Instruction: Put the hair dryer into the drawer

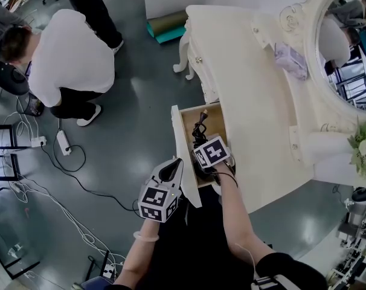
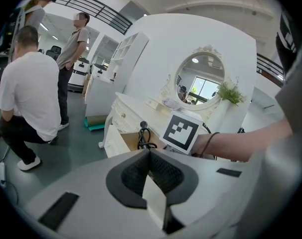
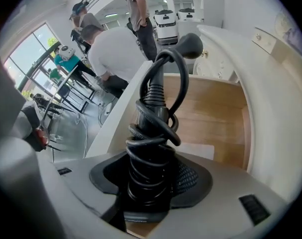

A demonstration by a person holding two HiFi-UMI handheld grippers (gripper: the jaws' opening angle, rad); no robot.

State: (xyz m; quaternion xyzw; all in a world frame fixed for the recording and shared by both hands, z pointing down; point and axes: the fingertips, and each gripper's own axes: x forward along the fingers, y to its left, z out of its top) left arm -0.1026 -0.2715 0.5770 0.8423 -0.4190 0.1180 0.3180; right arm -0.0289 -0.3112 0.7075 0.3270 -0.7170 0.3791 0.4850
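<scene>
The black hair dryer (image 3: 153, 128), its cord wound round the handle, stands upright in my right gripper (image 3: 151, 179), which is shut on it. In the head view the hair dryer (image 1: 199, 133) hangs over the open wooden drawer (image 1: 214, 118) below the right gripper (image 1: 210, 157), which points steeply down. The drawer's bare bottom (image 3: 211, 113) lies right behind the dryer. My left gripper (image 1: 170, 173) sits at the drawer's white front panel (image 1: 184, 150). In the left gripper view the left gripper (image 2: 153, 176) is shut on the panel's white edge (image 2: 155, 199).
The drawer belongs to a white dressing table (image 1: 249, 101) with an oval mirror (image 1: 346, 47), a small packet (image 1: 290, 59) and a plant (image 1: 364, 147). A person in a white shirt (image 1: 68, 59) crouches on the grey floor at left, near a power strip (image 1: 63, 142) and cables.
</scene>
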